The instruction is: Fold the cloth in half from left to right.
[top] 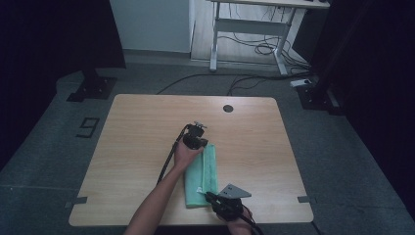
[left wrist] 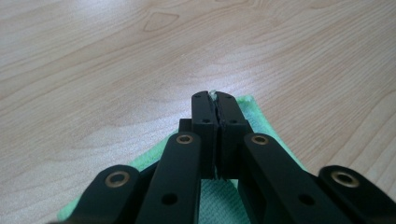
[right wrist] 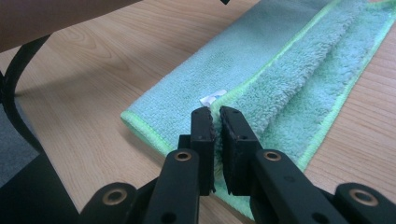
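A green cloth [top: 202, 176], folded into a long strip, lies on the wooden table [top: 142, 127] near its front edge. My left gripper [top: 204, 145] sits at the cloth's far end. In the left gripper view its jaws [left wrist: 214, 99] are pressed together with a sliver of cloth [left wrist: 140, 163] at the tips. My right gripper [top: 209, 197] is at the near end. Its jaws [right wrist: 216, 116] stand almost together, pinching the edge of the upper layer of the cloth [right wrist: 289, 70] beside a small white label [right wrist: 212, 98].
A dark round hole [top: 228, 108] sits near the table's far edge. A black cable [top: 168, 159] trails from the left gripper along the person's forearm [top: 154, 203]. Beyond the table are a white desk frame [top: 214, 44] and floor cables [top: 259, 49].
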Motion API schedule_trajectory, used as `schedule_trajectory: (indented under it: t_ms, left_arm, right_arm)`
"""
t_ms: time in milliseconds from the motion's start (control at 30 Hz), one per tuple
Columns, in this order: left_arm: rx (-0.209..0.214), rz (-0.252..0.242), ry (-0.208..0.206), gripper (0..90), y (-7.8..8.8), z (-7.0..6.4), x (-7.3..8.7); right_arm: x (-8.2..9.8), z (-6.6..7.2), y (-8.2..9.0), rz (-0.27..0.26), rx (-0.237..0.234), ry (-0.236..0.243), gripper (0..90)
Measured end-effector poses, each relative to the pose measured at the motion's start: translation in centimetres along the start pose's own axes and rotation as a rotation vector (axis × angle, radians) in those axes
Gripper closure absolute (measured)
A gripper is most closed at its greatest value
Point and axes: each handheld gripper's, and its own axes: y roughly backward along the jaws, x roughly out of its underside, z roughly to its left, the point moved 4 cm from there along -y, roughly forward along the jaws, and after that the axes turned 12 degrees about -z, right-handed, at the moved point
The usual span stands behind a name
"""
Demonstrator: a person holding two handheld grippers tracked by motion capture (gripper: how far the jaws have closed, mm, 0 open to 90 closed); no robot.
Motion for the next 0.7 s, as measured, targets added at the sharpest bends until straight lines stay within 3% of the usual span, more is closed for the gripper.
schedule_trajectory:
  t_ms: [467,700]
  left_arm:
    - [0.008,-0.003,0.002,86.0,-0.35,-0.52,-0.17]
    - [0.015,-0.005,0.001,85.0,-0.52,-0.77,-0.28]
  right_arm:
    - [0.34,-0.45,0.34,0.014,0.018,-0.001,80.3]
    - [0.25,-0.69,0.56,0.024,0.044,0.022,76.7]
